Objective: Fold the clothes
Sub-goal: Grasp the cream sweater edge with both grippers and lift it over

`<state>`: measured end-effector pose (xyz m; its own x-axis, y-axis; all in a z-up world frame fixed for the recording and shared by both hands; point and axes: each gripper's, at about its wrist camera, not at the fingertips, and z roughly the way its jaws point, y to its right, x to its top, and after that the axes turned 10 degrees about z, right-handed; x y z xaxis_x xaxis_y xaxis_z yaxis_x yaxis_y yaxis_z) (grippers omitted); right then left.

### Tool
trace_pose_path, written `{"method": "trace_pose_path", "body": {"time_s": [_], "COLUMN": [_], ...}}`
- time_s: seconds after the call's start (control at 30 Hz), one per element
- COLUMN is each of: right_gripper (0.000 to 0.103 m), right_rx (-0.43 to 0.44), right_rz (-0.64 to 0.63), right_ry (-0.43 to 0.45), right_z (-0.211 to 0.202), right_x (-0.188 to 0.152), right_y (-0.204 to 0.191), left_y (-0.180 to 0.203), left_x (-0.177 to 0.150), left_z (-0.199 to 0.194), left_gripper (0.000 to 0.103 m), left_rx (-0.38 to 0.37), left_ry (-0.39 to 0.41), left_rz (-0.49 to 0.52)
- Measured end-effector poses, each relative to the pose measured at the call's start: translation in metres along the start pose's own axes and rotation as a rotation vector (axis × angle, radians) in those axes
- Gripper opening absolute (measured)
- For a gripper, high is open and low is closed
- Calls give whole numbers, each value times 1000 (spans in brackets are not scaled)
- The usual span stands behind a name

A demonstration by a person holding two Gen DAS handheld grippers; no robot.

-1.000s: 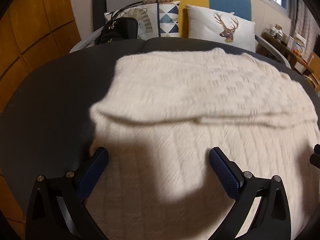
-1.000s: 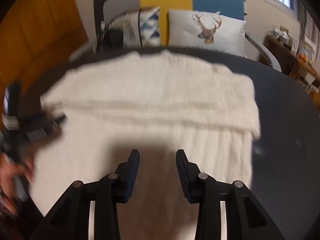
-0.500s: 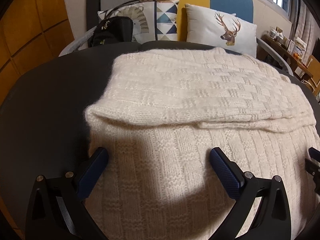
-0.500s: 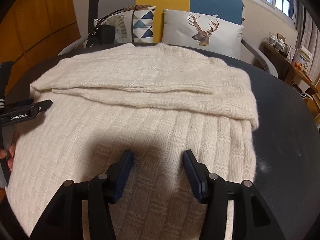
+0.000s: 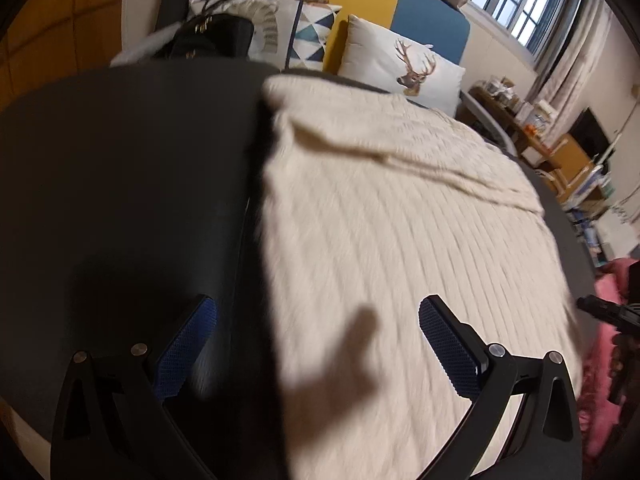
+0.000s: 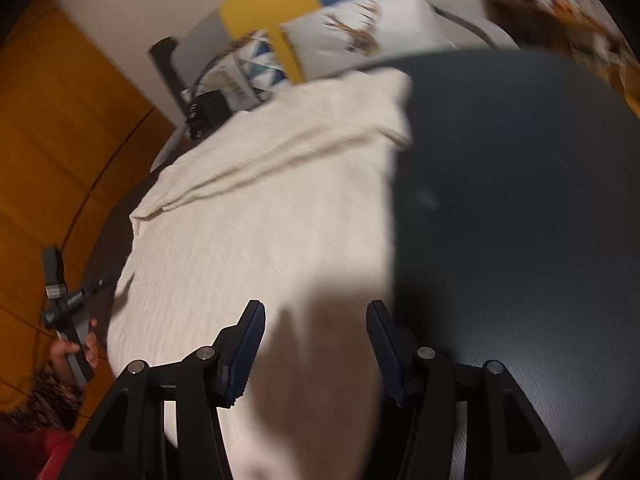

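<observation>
A cream knitted sweater (image 5: 400,232) lies flat on a dark round table (image 5: 120,184), its far part folded over in a band. It also shows in the right wrist view (image 6: 260,216). My left gripper (image 5: 316,340) is open and empty, straddling the sweater's left edge near its near corner. My right gripper (image 6: 316,340) is open and empty, over the sweater's right edge near its near corner. The left gripper (image 6: 68,308) shows at the left of the right wrist view, held in a hand.
A sofa with a deer cushion (image 5: 404,68), a patterned cushion (image 5: 304,36) and a black handbag (image 5: 212,40) stands behind the table. Orange wall panels (image 6: 60,140) are on the left. A cluttered side shelf (image 5: 532,120) is on the right. Pink cloth (image 5: 608,320) lies at the table's right.
Both grippers have swung outward: the left to the sweater's left edge, the right to its right edge. The right gripper's jaws have opened wider. The sweater has not moved.
</observation>
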<state>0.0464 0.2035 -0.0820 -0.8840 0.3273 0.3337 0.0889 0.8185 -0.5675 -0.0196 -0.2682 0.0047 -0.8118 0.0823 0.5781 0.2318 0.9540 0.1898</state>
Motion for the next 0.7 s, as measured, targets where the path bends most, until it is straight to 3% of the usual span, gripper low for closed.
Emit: {"method": "trace_pose_path", "body": {"time_s": [0.2, 0.37, 0.57, 0.7], "right_gripper": [52, 52, 50, 46], "right_rx": [121, 220, 267, 333], "right_rz": [155, 176, 79, 102], "right_ry": [-48, -81, -128, -119], "right_z": [-18, -17, -5, 3], "right_x": [-34, -50, -61, -63], "right_y": [45, 48, 27, 27], "left_y": [2, 18, 13, 19], "left_x": [-46, -76, -95, -95], "left_z": [-18, -29, -45, -45], "left_gripper": [103, 103, 103, 103], "left_rx": [-117, -132, -228, -298], "left_ry": [-18, -25, -24, -1], "left_rz": [89, 195, 143, 120]}}
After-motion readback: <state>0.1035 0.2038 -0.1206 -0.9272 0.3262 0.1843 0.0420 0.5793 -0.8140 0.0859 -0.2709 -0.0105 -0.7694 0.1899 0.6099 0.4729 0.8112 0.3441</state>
